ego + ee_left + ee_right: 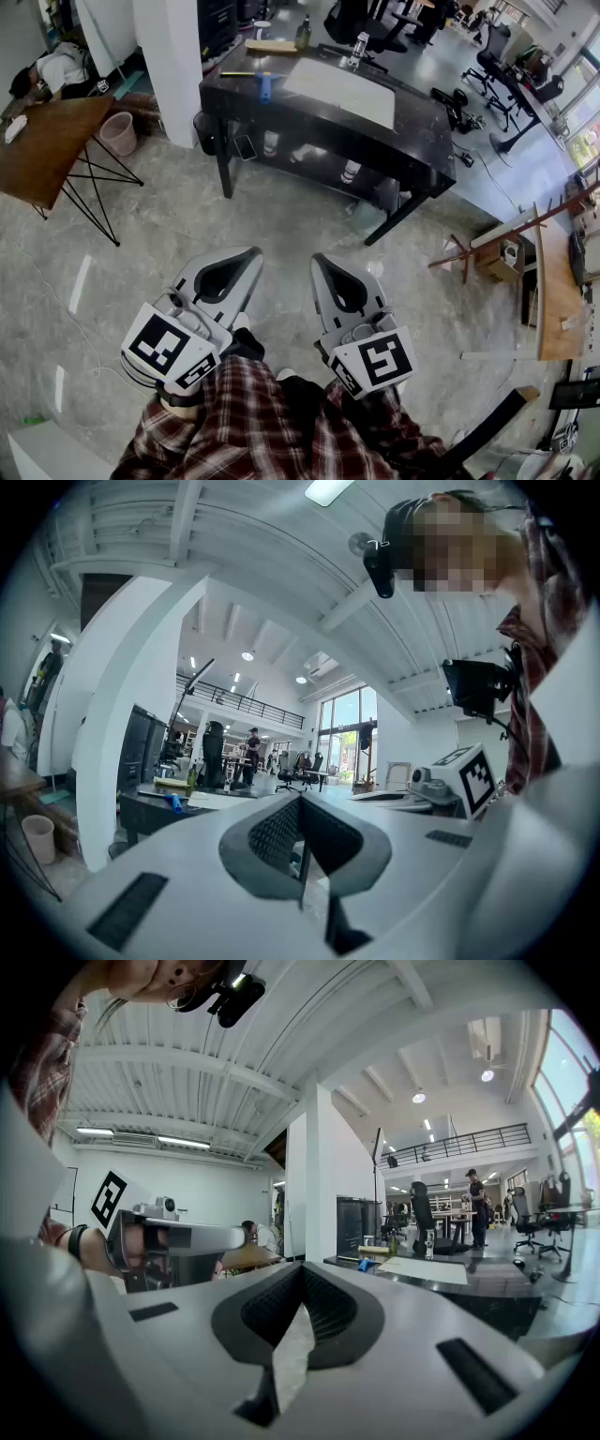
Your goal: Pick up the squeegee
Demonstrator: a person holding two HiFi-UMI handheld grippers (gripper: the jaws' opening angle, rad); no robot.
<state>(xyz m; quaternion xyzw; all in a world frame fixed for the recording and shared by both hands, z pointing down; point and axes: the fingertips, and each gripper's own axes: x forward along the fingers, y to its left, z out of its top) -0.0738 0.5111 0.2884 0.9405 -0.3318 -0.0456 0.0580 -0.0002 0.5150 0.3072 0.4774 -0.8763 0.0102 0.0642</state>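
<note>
Squeegee [264,84], perhaps blue-handled, on black table [417,136] near white sheet [342,91].

i see open floor [187,225] up to the black table [422,127]; a white pillar [173,56] crowds its left corner.

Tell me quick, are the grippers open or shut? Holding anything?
Left gripper: closed, holding nothing.
Right gripper: closed, holding nothing.

Bright, even daylight; sharp centres, fisheye warping and dark corners.
</note>
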